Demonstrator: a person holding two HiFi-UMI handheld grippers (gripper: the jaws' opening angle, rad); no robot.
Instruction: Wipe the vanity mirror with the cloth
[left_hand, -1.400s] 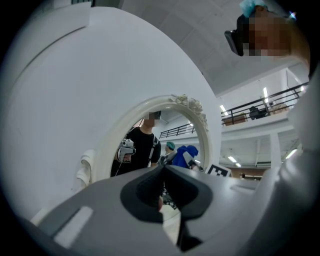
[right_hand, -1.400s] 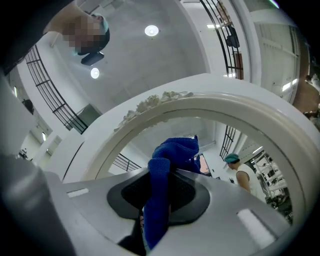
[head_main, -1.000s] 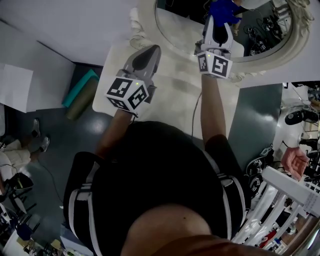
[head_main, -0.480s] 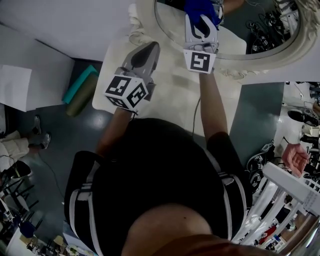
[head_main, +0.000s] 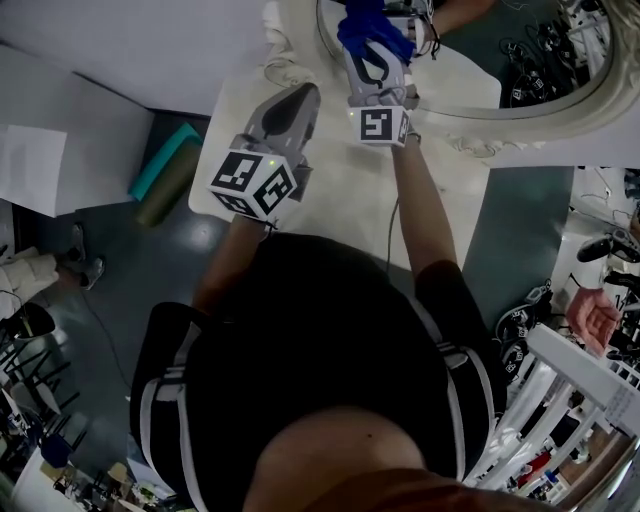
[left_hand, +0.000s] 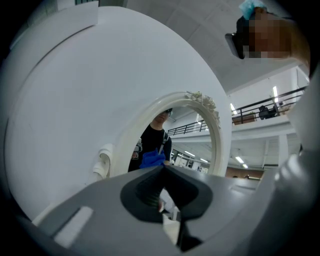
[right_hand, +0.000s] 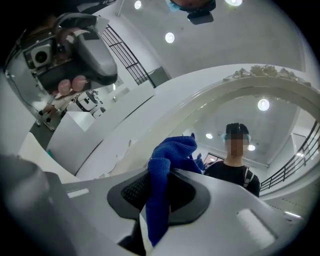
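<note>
The cloth could slip. It is a bunched blue cloth, and only one part of it is pinched, so a hard rub on the glass might pull it loose. Then the bare tips would hit the mirror and could scratch it.

The cloth is at the low left side of the glass, right by the bumpy white frame. I think a wide swipe there could snag the cloth on the frame. A big push could also tip the mirror back or slide it on the worktop, because nothing is holding the mirror in place.

The right gripper has its fingers squeezed tight on the cloth. The blue cloth fills the gap between them. A fat wad pokes out past the tips, and a tail hangs down behind. The wad looks like it is on the glass or just beside it. I cannot tell for sure that it is touching. A small blue bit just behind it looks like its own picture in the mirror.

The left gripper has its fingers closed together with nothing between them. It points at the mirror from a little way off, over the worktop, and it touches nothing.

There is a lot of glass above and to the right of the cloth, and I think that part needs wiping too.
</note>
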